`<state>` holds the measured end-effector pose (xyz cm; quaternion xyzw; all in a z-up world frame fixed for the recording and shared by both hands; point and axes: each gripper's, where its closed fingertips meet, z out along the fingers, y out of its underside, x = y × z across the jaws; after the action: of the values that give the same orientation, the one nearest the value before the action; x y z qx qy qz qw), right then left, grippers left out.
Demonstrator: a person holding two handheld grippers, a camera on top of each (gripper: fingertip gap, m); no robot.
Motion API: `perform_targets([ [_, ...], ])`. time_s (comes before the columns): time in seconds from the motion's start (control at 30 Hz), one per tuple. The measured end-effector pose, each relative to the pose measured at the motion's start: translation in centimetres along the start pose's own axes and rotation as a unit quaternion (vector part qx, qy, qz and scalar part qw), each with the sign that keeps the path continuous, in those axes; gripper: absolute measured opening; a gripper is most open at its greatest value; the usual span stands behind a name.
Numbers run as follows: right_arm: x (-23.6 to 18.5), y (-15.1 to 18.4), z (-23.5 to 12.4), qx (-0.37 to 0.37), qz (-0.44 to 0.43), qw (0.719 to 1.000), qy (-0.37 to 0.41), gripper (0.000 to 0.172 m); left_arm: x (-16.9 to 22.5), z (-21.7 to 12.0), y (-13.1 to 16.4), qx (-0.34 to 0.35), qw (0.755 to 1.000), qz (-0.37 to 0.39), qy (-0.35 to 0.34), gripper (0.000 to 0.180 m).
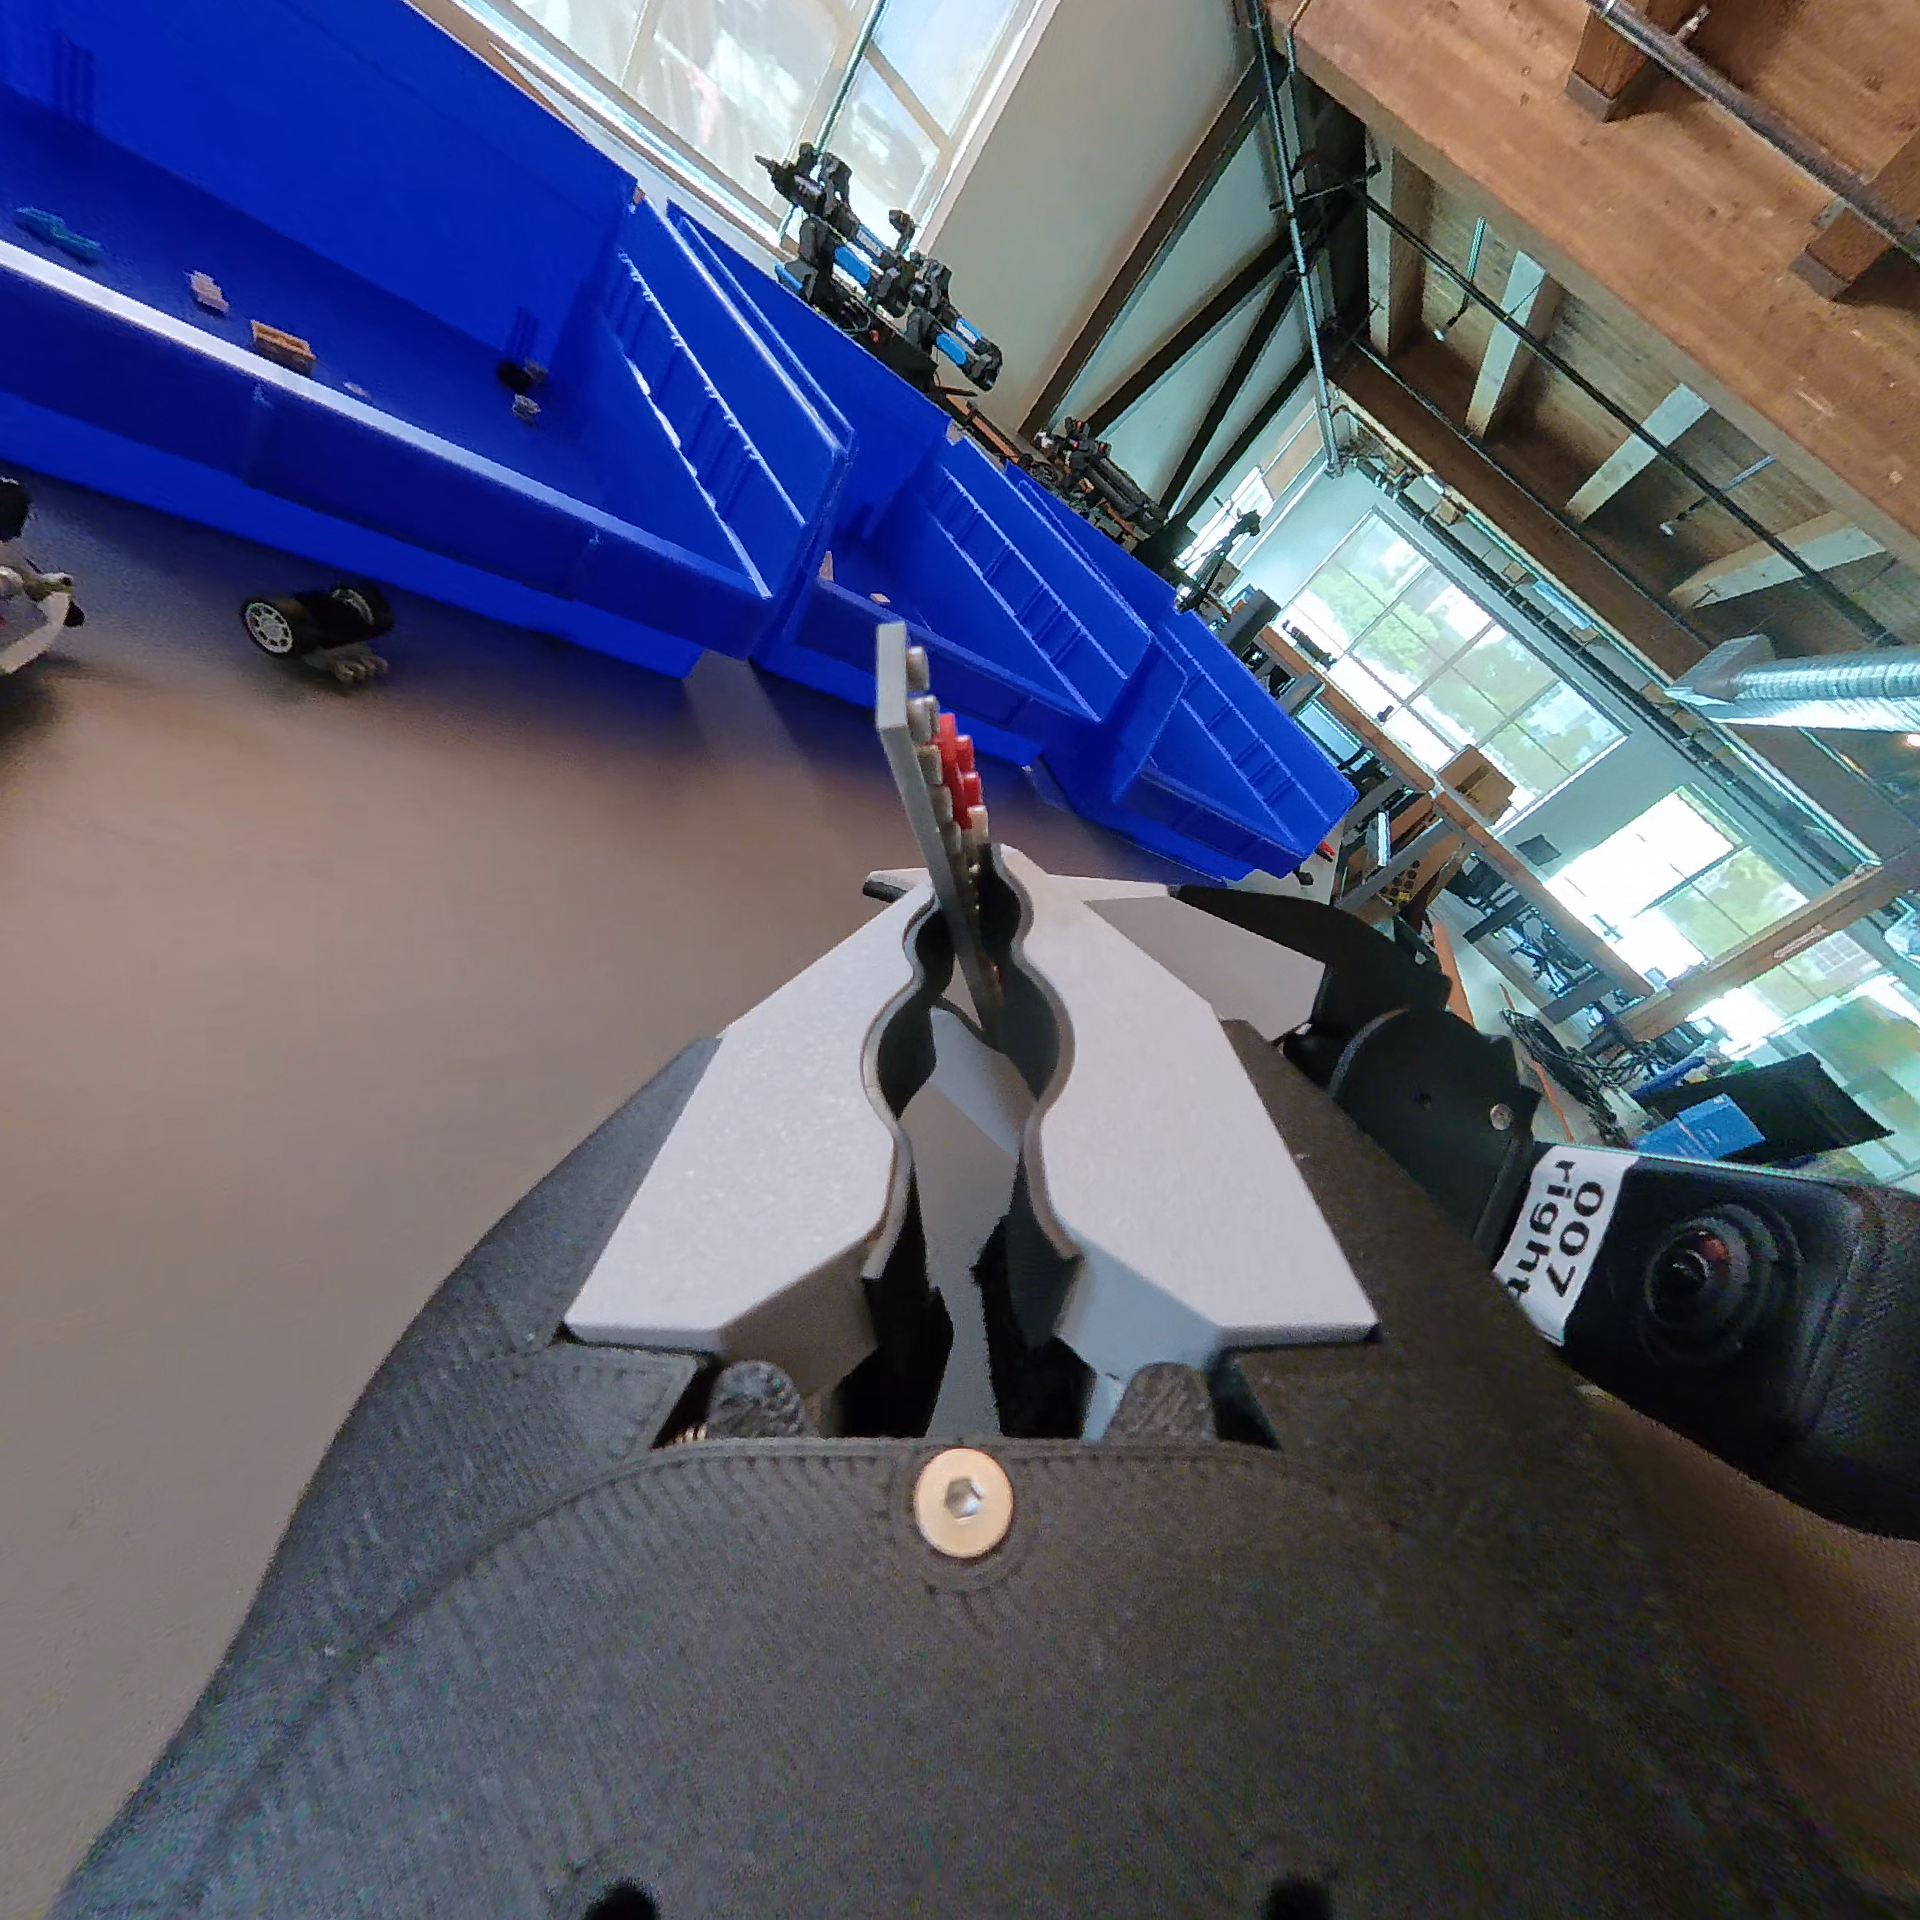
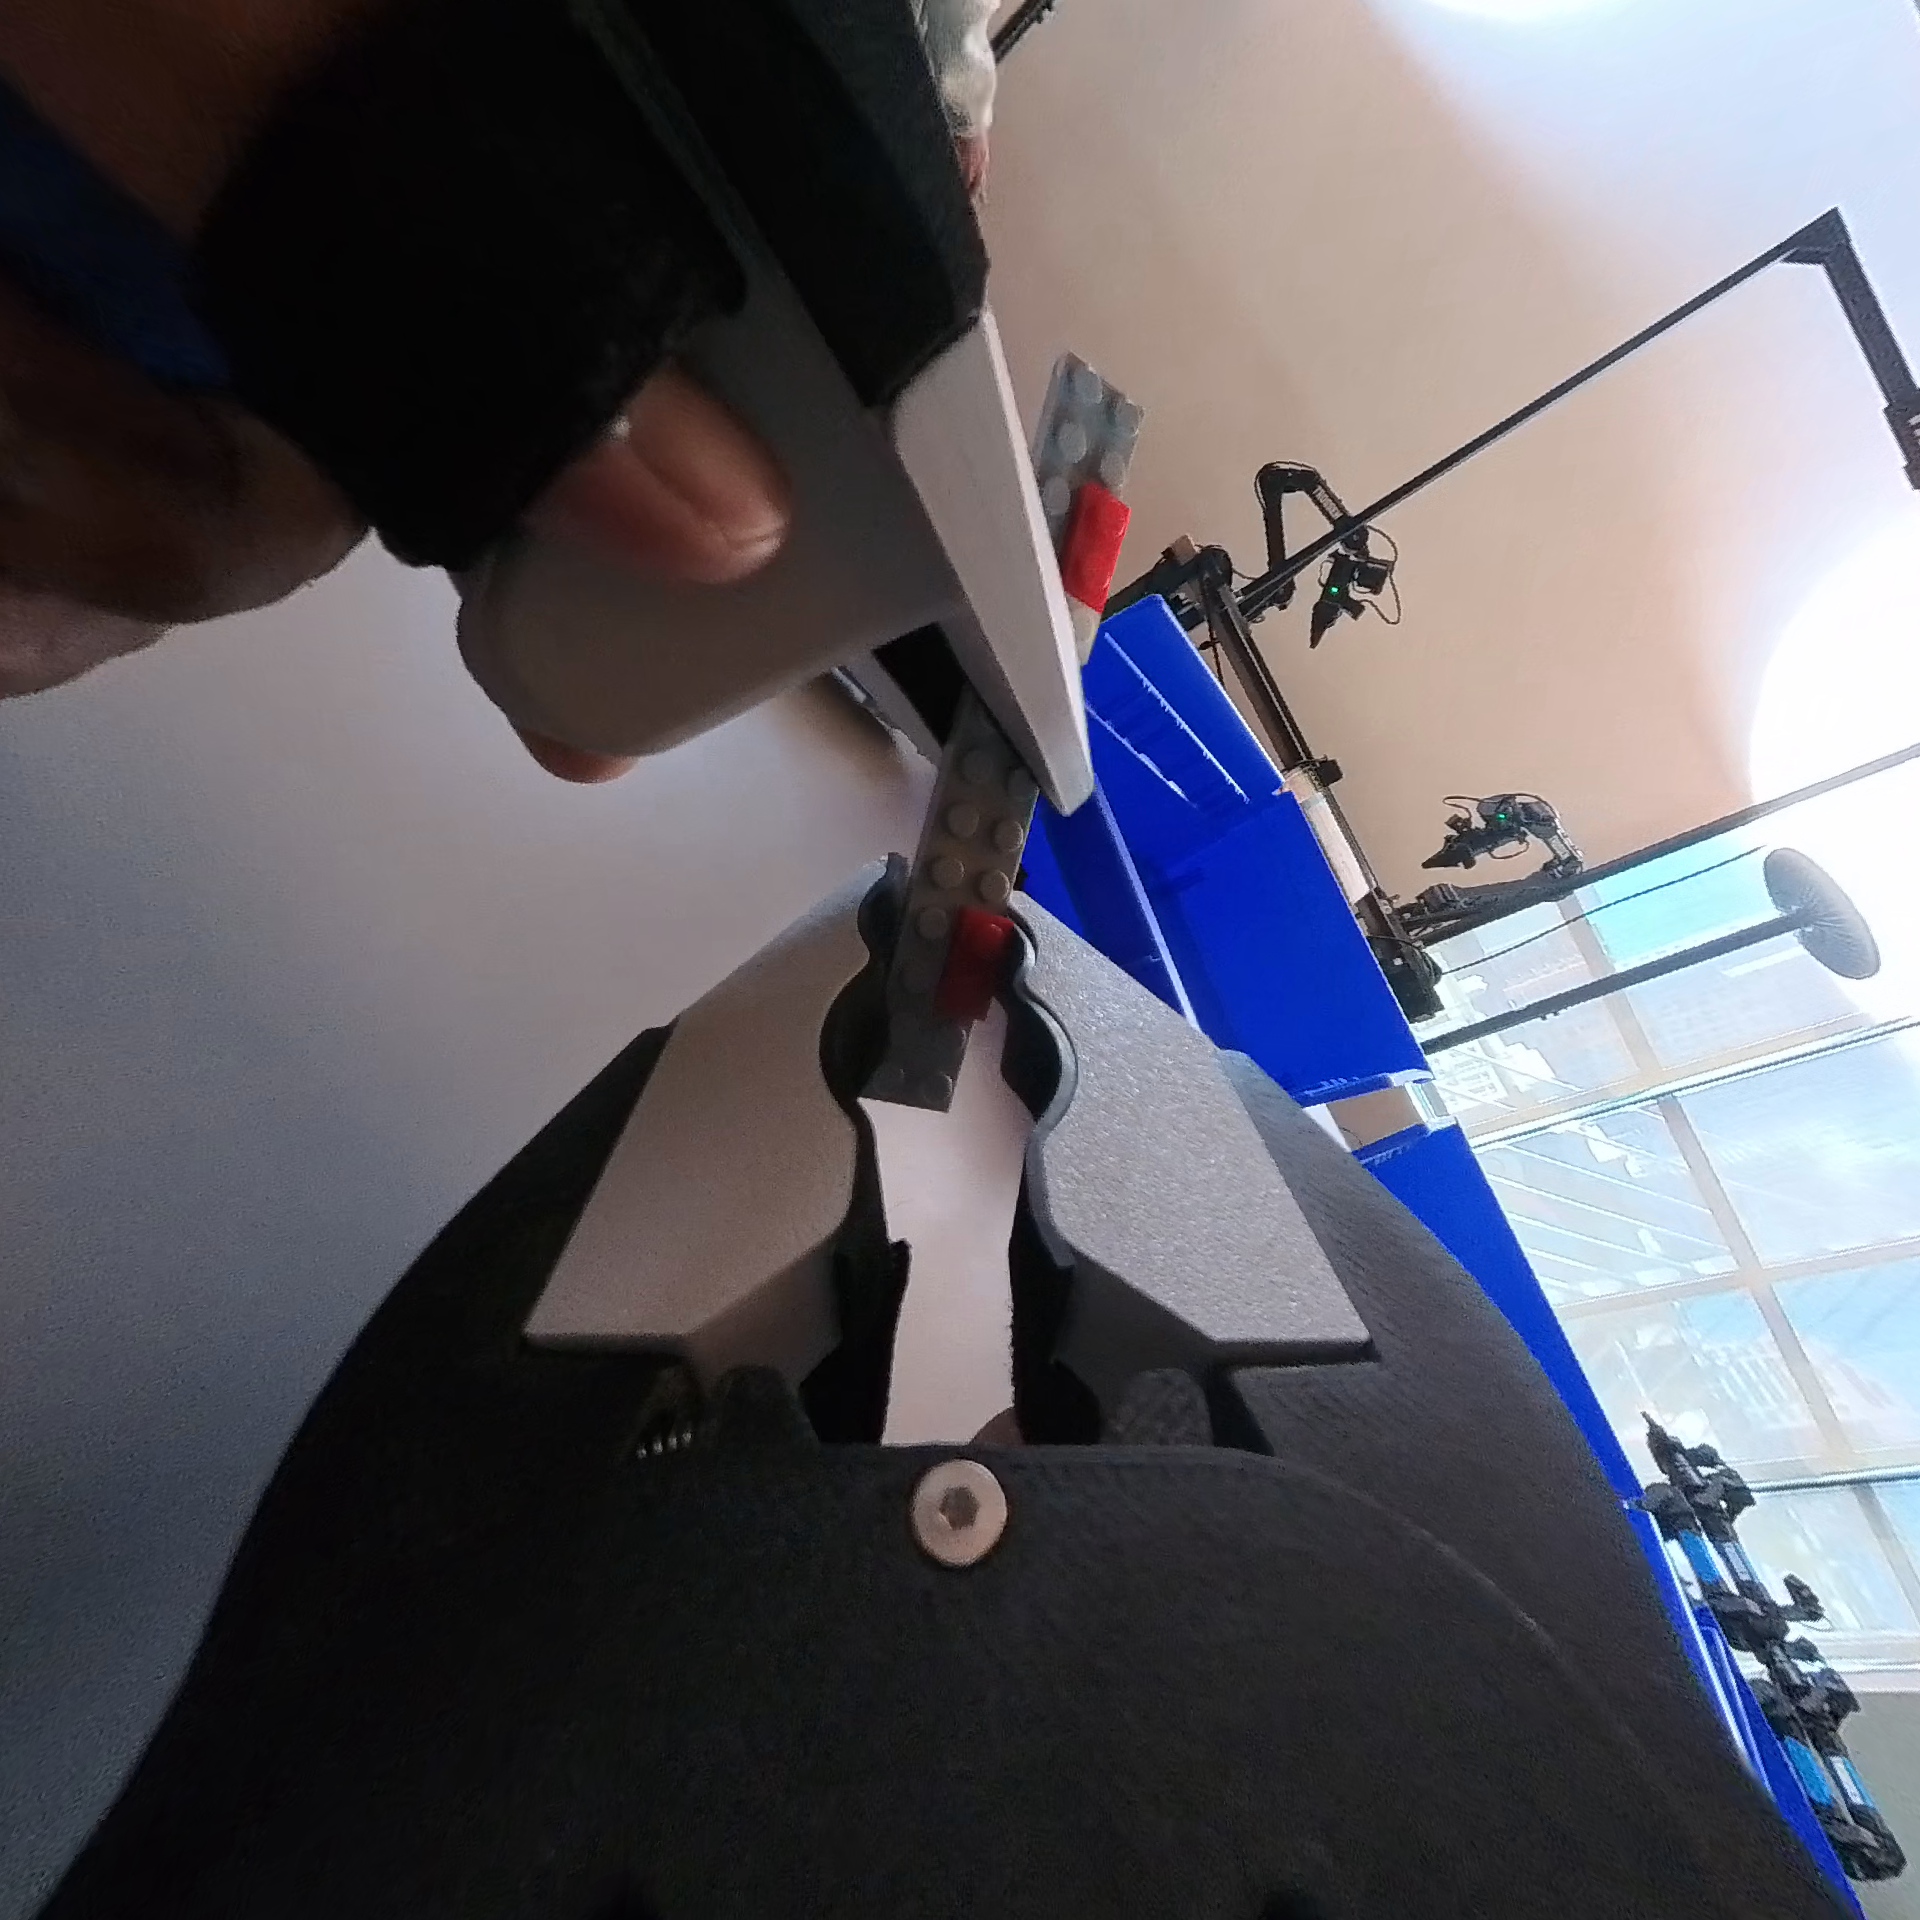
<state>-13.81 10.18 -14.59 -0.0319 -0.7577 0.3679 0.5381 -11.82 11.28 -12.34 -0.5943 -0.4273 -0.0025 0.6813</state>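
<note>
The left gripper (image 1: 971, 935) clenches a long grey studded plastic plate (image 1: 902, 748) while the right gripper (image 2: 940, 987) pinches its small red brick (image 2: 971, 961) end; keep both steady, I judge.

A smooth grey desk (image 1: 312, 935) ran under a row of bright blue bins (image 1: 935, 582) lined along its far side. Behind them stood large gridded windows (image 1: 1455, 665) letting in strong daylight, framed by dark steel beams (image 1: 1174, 312). A timber ceiling (image 1: 1662, 208) with exposed joists spread overhead, and a ribbed silver duct (image 1: 1808, 686) hung near it. The wall (image 2: 1351, 312) looked pale peach-beige.
</note>
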Motion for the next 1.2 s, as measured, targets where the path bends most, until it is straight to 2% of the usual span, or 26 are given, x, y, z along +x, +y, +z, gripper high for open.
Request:
perform_targets([
  [0.63, 0.8, -0.2, -0.2, -0.01, -0.05, 0.997, 0.054, 0.01, -0.5, 0.1, -0.2, 0.0, 1.0, -0.031, 0.001, 0.008],
  [1.2, -0.5, 1.2, 0.5, -0.023, 0.043, 0.998, -0.026, 0.023, -1.5, 0.3, -0.2, -0.002, 0.999, -0.031, -0.028, 0.007],
])
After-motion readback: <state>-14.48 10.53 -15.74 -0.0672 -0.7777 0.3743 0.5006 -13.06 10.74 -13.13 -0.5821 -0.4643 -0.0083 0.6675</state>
